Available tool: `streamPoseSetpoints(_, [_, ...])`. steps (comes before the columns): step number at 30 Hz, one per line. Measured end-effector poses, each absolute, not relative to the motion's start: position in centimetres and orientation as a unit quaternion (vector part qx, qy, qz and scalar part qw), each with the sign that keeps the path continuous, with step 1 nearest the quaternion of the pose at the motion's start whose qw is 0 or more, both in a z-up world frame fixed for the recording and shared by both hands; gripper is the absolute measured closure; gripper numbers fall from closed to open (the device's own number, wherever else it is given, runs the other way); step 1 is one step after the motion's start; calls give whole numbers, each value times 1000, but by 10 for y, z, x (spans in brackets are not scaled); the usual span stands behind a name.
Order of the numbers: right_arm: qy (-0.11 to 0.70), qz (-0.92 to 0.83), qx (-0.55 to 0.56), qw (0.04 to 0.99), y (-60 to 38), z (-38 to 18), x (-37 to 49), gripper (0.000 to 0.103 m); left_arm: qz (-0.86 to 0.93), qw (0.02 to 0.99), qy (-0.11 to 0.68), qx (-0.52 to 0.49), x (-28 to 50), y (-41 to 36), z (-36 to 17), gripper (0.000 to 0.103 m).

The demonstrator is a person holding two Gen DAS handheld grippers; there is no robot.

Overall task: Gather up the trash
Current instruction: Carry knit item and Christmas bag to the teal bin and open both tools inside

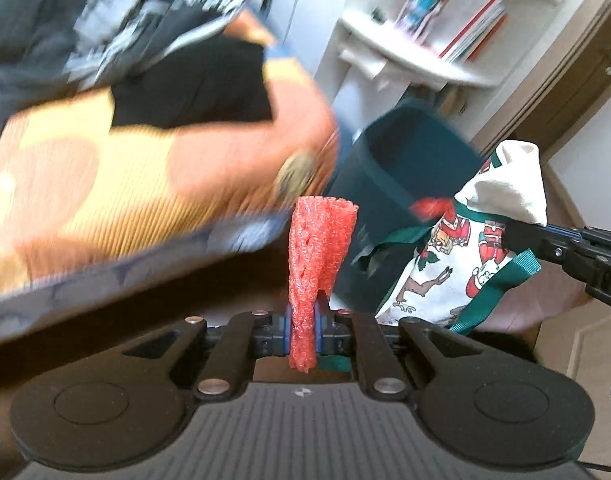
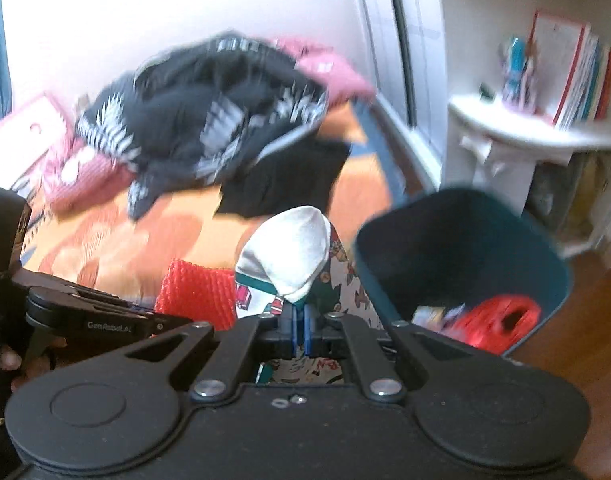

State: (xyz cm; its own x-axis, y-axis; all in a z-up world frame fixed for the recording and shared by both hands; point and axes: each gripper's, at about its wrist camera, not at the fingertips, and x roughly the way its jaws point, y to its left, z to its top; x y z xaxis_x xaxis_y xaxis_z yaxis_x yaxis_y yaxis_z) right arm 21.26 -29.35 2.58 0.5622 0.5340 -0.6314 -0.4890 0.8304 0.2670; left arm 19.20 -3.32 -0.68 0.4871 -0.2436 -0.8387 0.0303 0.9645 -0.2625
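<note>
My left gripper (image 1: 303, 330) is shut on a red foam net sleeve (image 1: 319, 248) that stands up between its pads; it also shows in the right wrist view (image 2: 197, 294). My right gripper (image 2: 299, 330) is shut on a white cloth bag with a Christmas print and green straps (image 2: 289, 254), seen at the right of the left wrist view (image 1: 465, 256). A dark teal bin (image 2: 457, 252) stands on the floor just right of the bag, with red trash (image 2: 501, 320) and wrappers inside. In the left wrist view the bin (image 1: 397, 184) is behind the sleeve.
An orange bedspread (image 2: 117, 240) carries a pile of black and pink clothes (image 2: 209, 120). A white shelf unit with books (image 2: 545, 120) stands behind the bin. Wooden floor (image 2: 585, 320) lies to the right. A door (image 1: 577, 80) shows at far right.
</note>
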Motion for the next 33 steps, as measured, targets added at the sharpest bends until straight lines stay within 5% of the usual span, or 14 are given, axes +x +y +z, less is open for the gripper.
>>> streamPoseSetpoints(8, [302, 275, 78, 910, -357, 86, 237, 99, -107, 887, 442, -82, 234, -89, 56, 93])
streamPoseSetpoints(14, [292, 231, 82, 924, -383, 72, 266, 99, -126, 891, 432, -58, 266, -131, 68, 93])
streamPoseSetpoints(33, [415, 169, 96, 889, -392, -68, 322, 99, -120, 823, 553, 54, 343, -223, -61, 93])
